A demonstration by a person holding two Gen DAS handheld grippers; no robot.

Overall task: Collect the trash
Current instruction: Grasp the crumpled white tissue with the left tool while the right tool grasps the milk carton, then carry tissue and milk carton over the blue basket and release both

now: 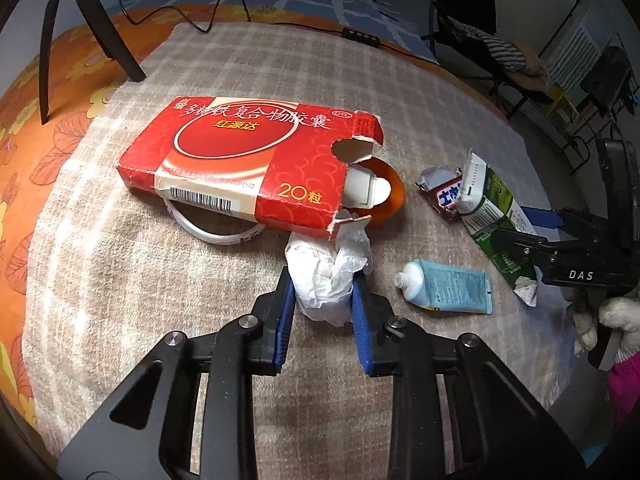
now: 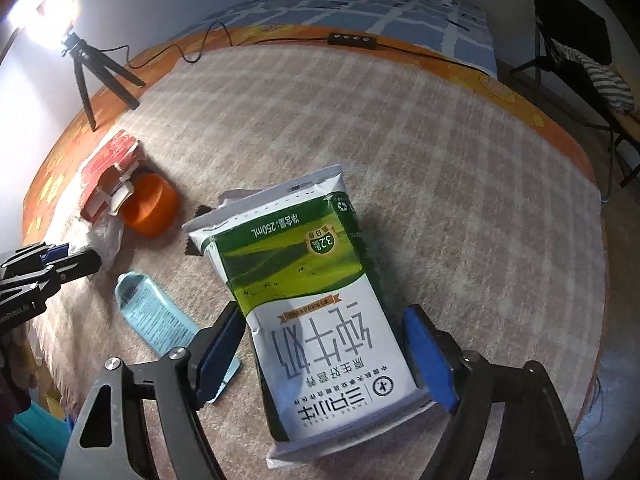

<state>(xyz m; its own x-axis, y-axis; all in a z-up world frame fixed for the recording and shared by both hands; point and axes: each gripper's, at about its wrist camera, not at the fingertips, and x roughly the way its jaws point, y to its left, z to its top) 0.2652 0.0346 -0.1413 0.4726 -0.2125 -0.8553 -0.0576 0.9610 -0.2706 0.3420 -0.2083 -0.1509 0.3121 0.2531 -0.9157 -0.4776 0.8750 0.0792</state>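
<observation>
Resting on a checked blanket [image 1: 200, 280] that is spread over the worktop, a small pile of trash is seen. A crumpled white tissue [image 1: 328, 276] is pinched between the blue pads of the left tool [image 1: 324, 300]; both pads are pressed against its sides. The tissue lies just in front of a torn red box [image 1: 248, 160], and its top touches the box's ripped corner. A white ring [image 1: 212, 232] is tucked under the box, and an orange bowl [image 2: 150, 210] is seen behind its open end.

A flattened green and white milk carton [image 2: 316, 300] is framed by the right tool [image 2: 324, 344]. The tool's blue pads are set on either side of the carton's lower half. The right pad is touching the carton's edge, but it cannot be told whether the left pad is pressed on it, so the grip cannot be told for sure. In the left view, the carton is seen lying at a slant with the right tool at its near end.

A light blue tube [image 1: 448, 286] with a white neck is laid between the tissue and the carton. A small crumpled wrapper [image 1: 444, 194] is seen just beside the carton's far end. A black tripod [image 1: 80, 20] is stood at the far left edge of the blanket, and a black cable [image 2: 280, 40] is run along the back.
</observation>
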